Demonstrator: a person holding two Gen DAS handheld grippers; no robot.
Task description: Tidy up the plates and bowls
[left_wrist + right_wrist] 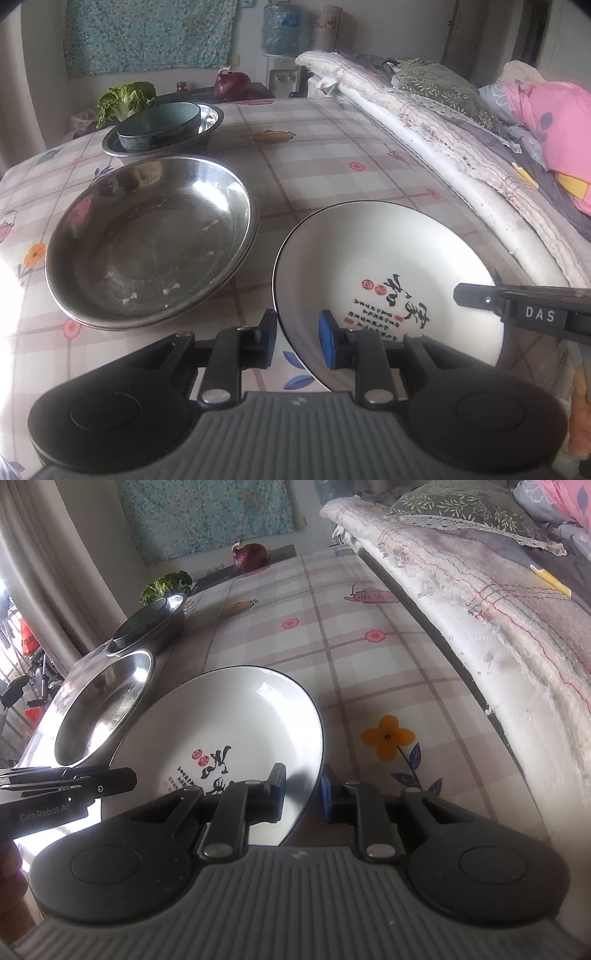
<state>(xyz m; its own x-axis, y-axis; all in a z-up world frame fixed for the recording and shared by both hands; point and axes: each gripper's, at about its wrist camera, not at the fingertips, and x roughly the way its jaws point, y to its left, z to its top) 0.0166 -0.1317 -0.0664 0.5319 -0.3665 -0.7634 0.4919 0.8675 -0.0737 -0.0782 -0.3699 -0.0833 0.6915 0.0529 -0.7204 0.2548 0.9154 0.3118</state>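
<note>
- Left hand-held gripper [297,341] pinching the near rim of the white ceramic plate with black edge and printed calligraphy [388,258], one finger under, blue pad [327,339] inside.
- Right hand-held gripper [303,794] clamped on the same plate's opposite rim (a two-sided hold).
- Plate low over the checked floral-cloth surface [314,162], just beside the stacked stainless steel basins [147,236].
- Further back, a teal ceramic bowl [159,125] inside another steel basin [210,127].
- Risk: glazed rim, shallow bite, so uneven lifting could tilt it out of one grip.
- Risk: clipping the steel rim on the way across.
</note>
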